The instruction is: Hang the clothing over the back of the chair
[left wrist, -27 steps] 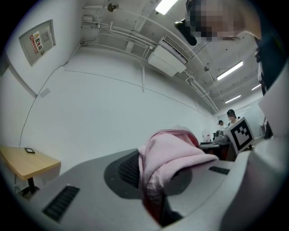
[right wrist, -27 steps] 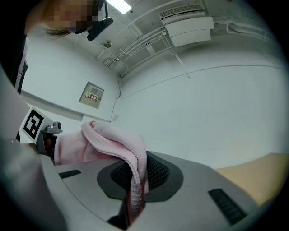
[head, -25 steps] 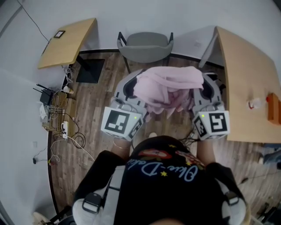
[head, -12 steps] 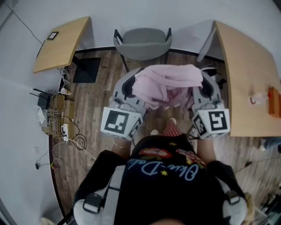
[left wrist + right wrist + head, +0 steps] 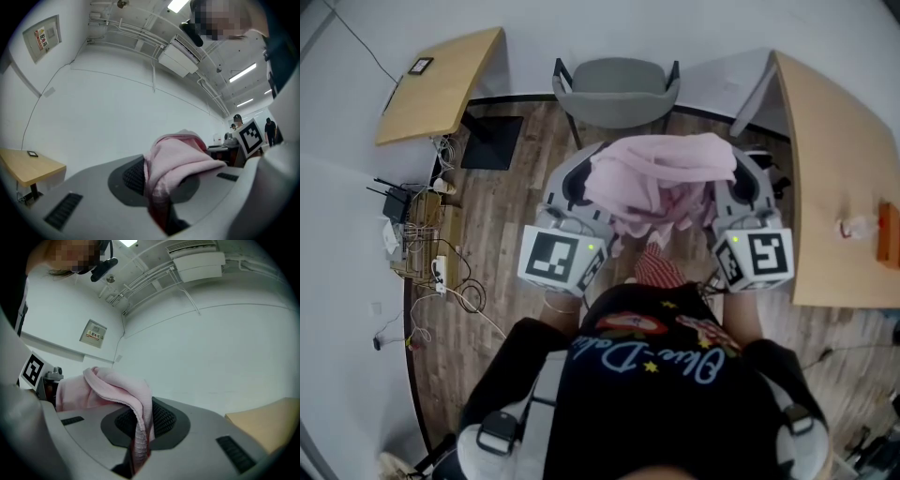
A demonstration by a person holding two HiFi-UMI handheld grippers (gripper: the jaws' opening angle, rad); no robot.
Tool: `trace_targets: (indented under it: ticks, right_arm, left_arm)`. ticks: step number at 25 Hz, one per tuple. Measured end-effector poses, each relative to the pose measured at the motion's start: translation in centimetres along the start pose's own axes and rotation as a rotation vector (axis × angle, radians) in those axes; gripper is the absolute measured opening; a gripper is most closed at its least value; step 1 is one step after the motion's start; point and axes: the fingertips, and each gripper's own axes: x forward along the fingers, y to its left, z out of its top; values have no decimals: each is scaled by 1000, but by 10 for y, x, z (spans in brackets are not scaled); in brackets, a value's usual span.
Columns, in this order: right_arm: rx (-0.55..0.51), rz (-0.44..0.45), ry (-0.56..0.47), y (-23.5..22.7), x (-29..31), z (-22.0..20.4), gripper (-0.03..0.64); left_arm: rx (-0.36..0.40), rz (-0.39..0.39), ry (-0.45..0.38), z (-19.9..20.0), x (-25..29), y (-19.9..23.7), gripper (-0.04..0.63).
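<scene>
Pale pink clothing set against greys, wood tones and black.
The clothing is a plain soft pink with no print, shading to darker rose where it folds between the jaws. The left gripper and right gripper have light grey shells with dark grey ribbed pads, and each carries a cube of black-and-white square markers. The chair at top centre is mid grey with black legs. The desk at upper left and the desk at the right edge are honey-coloured wood. The floor is brown planking and the wall is white. The person's shirt is black with pale blue script.
</scene>
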Motion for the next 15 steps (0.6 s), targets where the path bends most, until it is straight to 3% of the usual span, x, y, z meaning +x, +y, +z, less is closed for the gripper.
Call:
trace_targets:
  ticks: [15]
  right_arm:
    - [10, 64, -11, -24, 63, -5, 23]
  left_arm:
    - [15, 65, 18, -7, 47, 37, 43]
